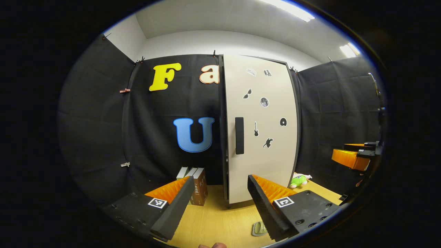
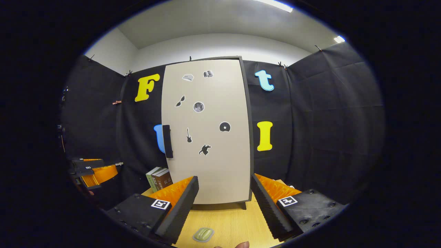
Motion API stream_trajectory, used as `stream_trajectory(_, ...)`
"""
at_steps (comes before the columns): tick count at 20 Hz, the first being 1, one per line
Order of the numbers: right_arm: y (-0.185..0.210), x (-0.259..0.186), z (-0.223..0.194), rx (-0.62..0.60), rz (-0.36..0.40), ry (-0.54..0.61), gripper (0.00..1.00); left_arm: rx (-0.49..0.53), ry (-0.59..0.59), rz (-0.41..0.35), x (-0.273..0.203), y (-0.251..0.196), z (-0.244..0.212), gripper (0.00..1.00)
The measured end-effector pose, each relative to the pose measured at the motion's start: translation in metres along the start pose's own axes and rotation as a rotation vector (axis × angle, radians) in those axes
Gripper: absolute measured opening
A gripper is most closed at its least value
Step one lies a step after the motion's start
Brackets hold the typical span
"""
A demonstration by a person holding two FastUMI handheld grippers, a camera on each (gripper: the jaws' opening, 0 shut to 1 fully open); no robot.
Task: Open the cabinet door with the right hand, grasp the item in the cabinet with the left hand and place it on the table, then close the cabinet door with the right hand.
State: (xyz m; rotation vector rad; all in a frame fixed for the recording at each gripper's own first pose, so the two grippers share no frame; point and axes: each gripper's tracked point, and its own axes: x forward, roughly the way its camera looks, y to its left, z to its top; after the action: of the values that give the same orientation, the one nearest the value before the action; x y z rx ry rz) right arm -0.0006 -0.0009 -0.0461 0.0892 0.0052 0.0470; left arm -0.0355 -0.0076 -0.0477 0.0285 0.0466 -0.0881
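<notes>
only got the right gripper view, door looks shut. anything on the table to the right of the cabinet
observer: yes, a green toy lies on the table, just right of the cabinet.
operator: ok and where does my right gripper sit against the door
observer: in the left gripper view the right gripper hangs off to the right of the cabinet, well apart from the handle on the door's left edge.
</notes>
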Motion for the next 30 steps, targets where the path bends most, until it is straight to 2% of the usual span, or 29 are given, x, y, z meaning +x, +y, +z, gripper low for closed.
stream_trajectory(30, -0.024, -0.004, 0.003, 0.013, -0.041, -0.006, 0.97, 0.009, -0.012, -0.021, 0.004, -0.016, 0.005, 0.97)
